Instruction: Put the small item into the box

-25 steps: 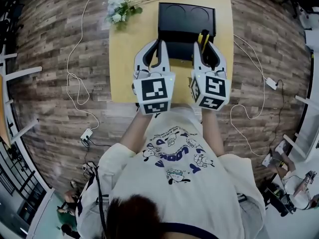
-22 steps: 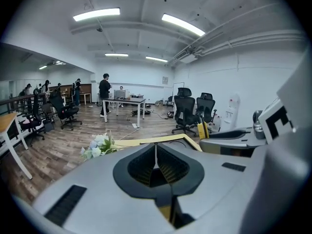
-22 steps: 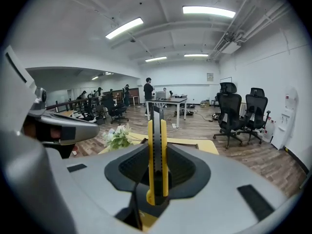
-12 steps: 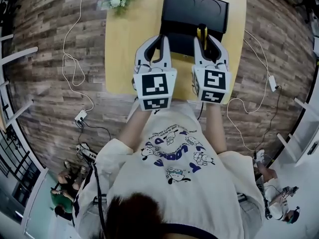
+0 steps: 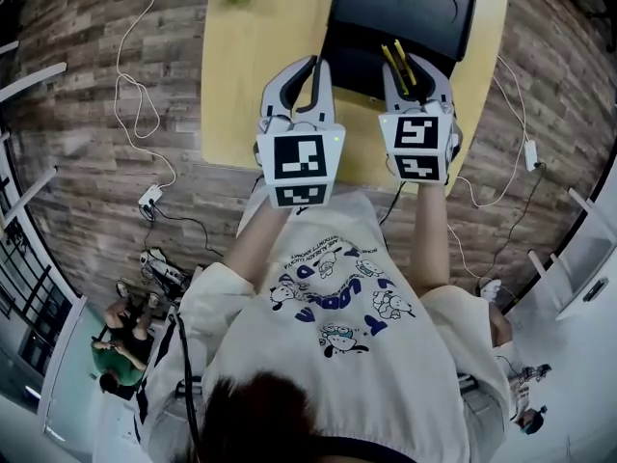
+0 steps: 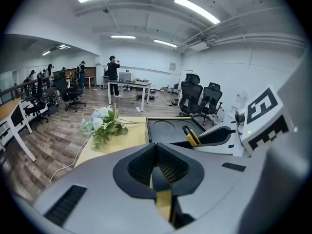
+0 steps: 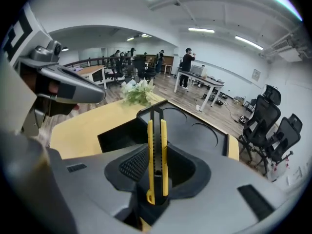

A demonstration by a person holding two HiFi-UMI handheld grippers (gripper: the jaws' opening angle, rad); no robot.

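Right gripper view first: my right tongs (image 7: 157, 172) are clenched on the slim yellow-and-black plastic utility knife (image 7: 156, 128). It sits squarely between the ribbed pads, and its long body runs out past the tips. So the pick-up is done and the small item is in my grip and off the table. The drop is what's left.

Just ahead of those tips sits the black rectangular box (image 7: 114, 136). Its dark compartment lies a touch to the left of the knife, and its flat black lid with two round recesses (image 7: 197, 130) lies open beyond it. From the head view the knife's far end looks to hang over the near part of the box. I can't tell how high it rides. I judge I have to bring it over the compartment, lower it and let go.

My left tongs (image 6: 156, 155) are pinched together at the tips with nothing between them. They idle just beside the right pair over the pale yellow wooden tabletop (image 5: 255, 75). A bunch of white-and-green artificial flowers (image 6: 103, 126) lies well ahead and to their left.

Pose now: both forearms reach straight out from my chest, side by side. Both pairs point forward, marker cubes turned up toward my head.
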